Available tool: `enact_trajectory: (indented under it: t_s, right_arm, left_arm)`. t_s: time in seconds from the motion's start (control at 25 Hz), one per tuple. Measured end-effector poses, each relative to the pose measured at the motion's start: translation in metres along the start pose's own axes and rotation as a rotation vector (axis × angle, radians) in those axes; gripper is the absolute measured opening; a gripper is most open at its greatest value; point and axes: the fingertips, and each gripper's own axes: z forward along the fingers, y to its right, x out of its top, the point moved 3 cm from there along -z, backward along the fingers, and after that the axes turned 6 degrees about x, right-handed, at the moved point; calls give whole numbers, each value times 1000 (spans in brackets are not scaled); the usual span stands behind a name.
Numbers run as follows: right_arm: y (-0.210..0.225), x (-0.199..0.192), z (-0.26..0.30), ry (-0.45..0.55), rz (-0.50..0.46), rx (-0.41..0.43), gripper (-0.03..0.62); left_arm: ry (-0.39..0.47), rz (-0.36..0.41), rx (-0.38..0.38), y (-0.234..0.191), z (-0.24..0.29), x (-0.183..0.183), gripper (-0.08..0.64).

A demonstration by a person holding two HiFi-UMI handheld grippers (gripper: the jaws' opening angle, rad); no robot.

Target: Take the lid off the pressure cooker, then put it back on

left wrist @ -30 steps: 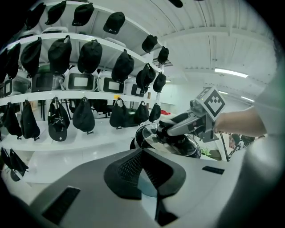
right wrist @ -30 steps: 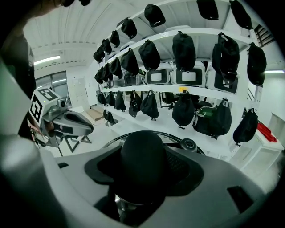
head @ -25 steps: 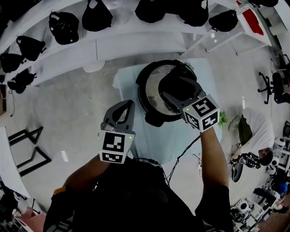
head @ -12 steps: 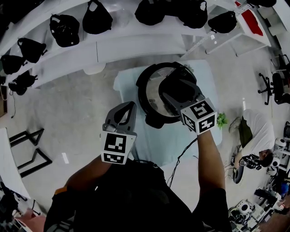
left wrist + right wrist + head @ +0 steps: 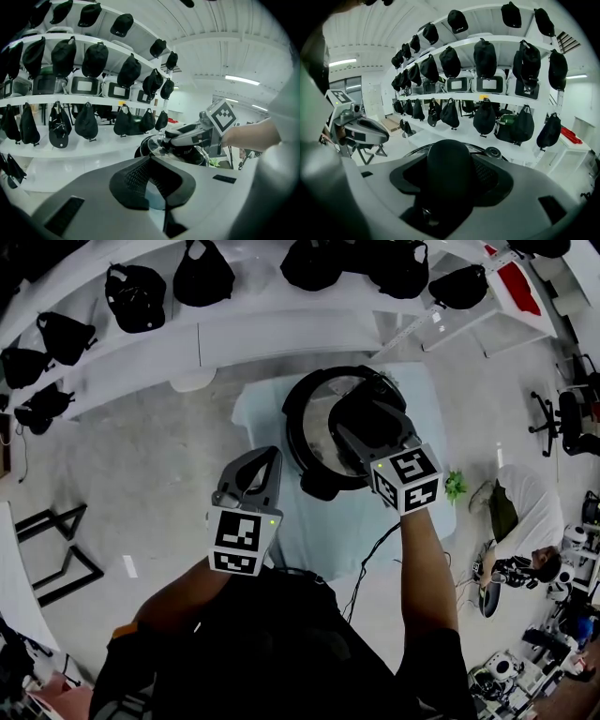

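The black pressure cooker (image 5: pixel 292 442) stands on a small light-blue table (image 5: pixel 267 404), its shiny lid (image 5: pixel 314 423) on top. My right gripper (image 5: pixel 361 404) reaches over the lid from the near right. In the right gripper view the lid's round black knob (image 5: pixel 450 173) fills the gap between the jaws of the right gripper (image 5: pixel 450 164), which grip it. My left gripper (image 5: pixel 270 457) hangs at the table's near-left corner, short of the cooker, fingertips together and empty. The left gripper view shows the cooker (image 5: pixel 152 145) ahead, beyond its shut jaws.
A black side handle (image 5: pixel 319 486) sticks out from the cooker toward me. White shelves (image 5: pixel 234 334) with black caps and bags curve behind the table. A cable (image 5: pixel 370 563) hangs off the table's near edge. A seated person (image 5: pixel 525 512) and office chairs are at the right.
The right gripper has turned a little on the knob, its marker cube swinging slightly left. The left gripper and the cooker have kept still.
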Motion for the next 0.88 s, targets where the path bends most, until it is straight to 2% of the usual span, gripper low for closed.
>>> enact_trajectory:
  t_s: [0.4, 0.68, 0.88]
  right_arm:
    - [0, -1, -1, -8, -16, 37, 293]
    - [-1, -3, 0, -93, -44, 161, 311]
    - [-1, -2, 2, -101, -73, 185, 318]
  left_arm:
    - [8, 12, -27, 8, -5, 0, 6]
    - [8, 18, -24, 4, -11, 0, 6]
    - [9, 19, -25, 0, -13, 0, 6]
